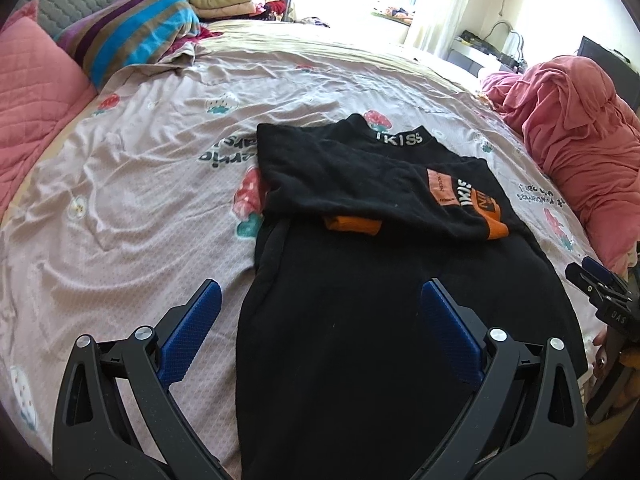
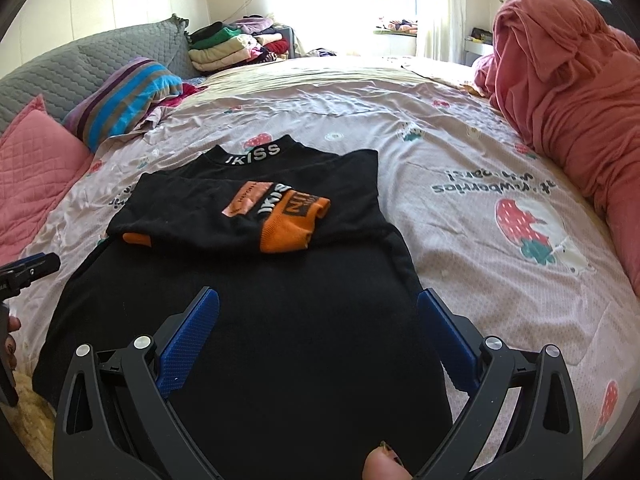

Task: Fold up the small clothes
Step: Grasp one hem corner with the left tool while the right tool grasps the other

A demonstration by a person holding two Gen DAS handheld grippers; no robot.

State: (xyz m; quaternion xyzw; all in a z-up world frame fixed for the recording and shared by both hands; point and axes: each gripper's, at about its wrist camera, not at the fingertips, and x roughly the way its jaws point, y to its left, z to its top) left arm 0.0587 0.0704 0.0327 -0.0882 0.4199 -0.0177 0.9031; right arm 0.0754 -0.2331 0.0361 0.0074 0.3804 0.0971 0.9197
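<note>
One black top (image 1: 400, 320) lay flat on the bed (image 1: 140, 160), and everything here is told from that top. Its long way ran from the bottom edge, close to both grippers, up to the collar (image 2: 253, 155) at the far end, toward the window. Two sleeves were already folded across the chest, each with an orange cuff (image 2: 294, 226), so I counted two cuffs and one collar. There were two grippers. The left gripper (image 1: 320, 300) hung over the left side edge of the top, near the bottom, with one blue finger above the sheet and the other above the black cloth. The right gripper (image 2: 318, 308) hung over the right side edge of the top in the same way. Both had their jaws spread wide and gripped nothing. Neither seemed nearer to the bottom edge than the other. My guess is that the bottom edge needed to go up to the collar next. A pink blanket (image 2: 568, 100) lay heaped well off to the right of the top, and a striped pillow (image 2: 124, 96) lay past its left side.
</note>
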